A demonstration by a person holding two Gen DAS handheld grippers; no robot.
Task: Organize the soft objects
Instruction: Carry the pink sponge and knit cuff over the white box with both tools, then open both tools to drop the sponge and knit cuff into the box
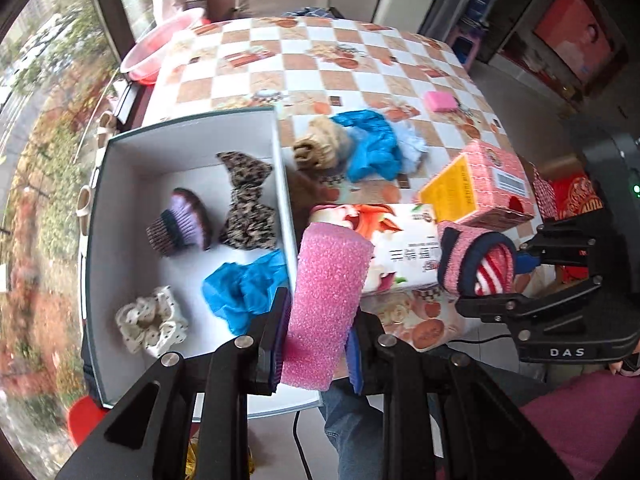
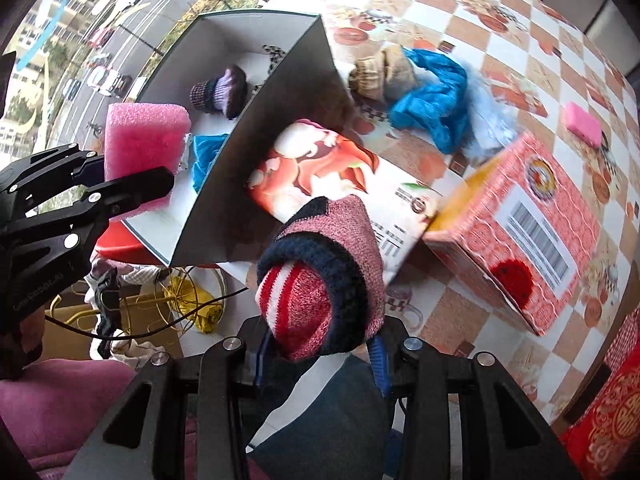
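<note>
While pinched, porous pink foam block (image 1: 326, 304), ribbed knit sock roll (image 2: 320, 284).

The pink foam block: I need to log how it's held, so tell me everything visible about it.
The pink foam block is a thick, porous, coarse-textured slab with rounded edges. The left tool is shut on its lower part, one blue-padded finger on each side. It stands tilted, raised beside the open white box's right wall.
</note>
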